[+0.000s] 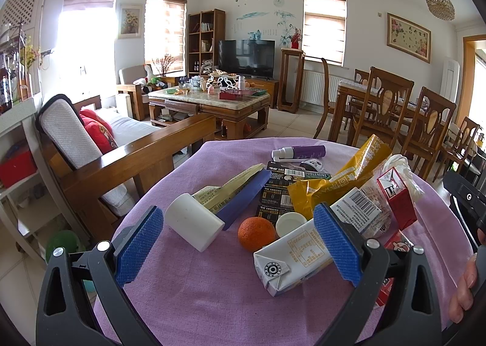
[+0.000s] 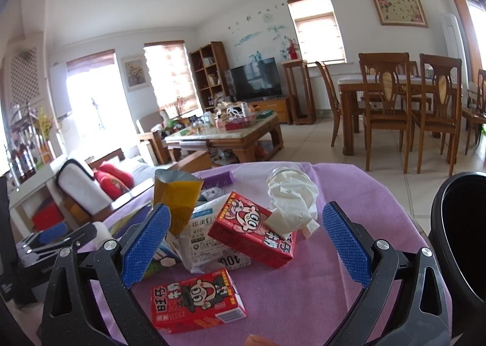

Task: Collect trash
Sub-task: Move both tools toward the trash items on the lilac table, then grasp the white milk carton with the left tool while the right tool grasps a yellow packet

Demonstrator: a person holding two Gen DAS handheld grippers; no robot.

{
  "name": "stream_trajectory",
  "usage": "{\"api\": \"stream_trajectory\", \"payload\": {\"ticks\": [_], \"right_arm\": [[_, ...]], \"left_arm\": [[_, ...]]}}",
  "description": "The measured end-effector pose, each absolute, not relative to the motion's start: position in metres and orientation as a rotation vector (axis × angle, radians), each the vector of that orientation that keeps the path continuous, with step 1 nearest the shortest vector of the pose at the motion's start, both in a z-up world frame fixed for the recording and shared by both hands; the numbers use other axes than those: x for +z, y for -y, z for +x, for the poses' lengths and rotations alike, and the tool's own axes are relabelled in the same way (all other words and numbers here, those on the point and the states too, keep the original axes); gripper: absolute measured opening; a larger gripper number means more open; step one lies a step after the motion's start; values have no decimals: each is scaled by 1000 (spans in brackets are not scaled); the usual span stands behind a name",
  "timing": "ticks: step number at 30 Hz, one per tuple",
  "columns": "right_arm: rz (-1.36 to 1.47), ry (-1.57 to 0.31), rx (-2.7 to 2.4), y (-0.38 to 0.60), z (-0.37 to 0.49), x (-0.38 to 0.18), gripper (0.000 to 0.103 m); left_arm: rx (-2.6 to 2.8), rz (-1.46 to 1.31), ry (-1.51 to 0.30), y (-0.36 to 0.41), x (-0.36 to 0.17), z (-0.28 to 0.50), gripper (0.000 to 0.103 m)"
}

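Left gripper (image 1: 238, 244): blue-padded fingers spread wide, nothing between them in contact; hovering over a purple tablecloth (image 1: 188, 300).
Between the left fingers: an orange (image 1: 256, 233), with a white bottle cap (image 1: 291, 223) just beside it; a white milk carton (image 1: 293, 258) lying on its side, partly behind the right-hand pad.
Ahead of the left-hand pad: a white-capped tube (image 1: 212, 209) lying flat, cap toward the camera.
Beyond the orange: a black battery card (image 1: 278, 191), a yellow foil pouch (image 1: 337, 185), a purple spray bottle (image 1: 299, 153) at the far edge.

Right gripper (image 2: 246, 247): fingers likewise apart, holding nothing.
Nearest, low between the right fingers: a red drink carton (image 2: 196, 300) lying flat.
Further ahead between the fingers: a second red carton (image 2: 252, 229), tilted, resting on a clear printed bag (image 2: 209, 242); crumpled white tissue (image 2: 291, 197) touching that carton's far side.
By the left-hand pad: the yellow pouch, standing open.
Right of the right-hand finger: a black bin (image 2: 461, 233), rim at the table edge.
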State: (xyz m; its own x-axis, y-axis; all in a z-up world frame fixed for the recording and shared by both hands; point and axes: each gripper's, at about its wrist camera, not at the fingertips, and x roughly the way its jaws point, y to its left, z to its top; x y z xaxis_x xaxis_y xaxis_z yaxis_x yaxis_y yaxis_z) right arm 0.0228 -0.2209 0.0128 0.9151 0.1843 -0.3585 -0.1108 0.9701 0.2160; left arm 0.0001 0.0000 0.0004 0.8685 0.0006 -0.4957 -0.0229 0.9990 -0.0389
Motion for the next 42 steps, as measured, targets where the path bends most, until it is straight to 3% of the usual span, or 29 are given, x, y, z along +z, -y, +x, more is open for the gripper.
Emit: {"api": "stream_trajectory", "payload": {"ticks": [21,42], "right_arm": [[205,-398,159,225,25,13,99],[40,-620,602,147,120,19,98]], "left_arm": [[-37,-37,-541,1,0,0,98],[-438,191,-720,40,-21,8,97]]}}
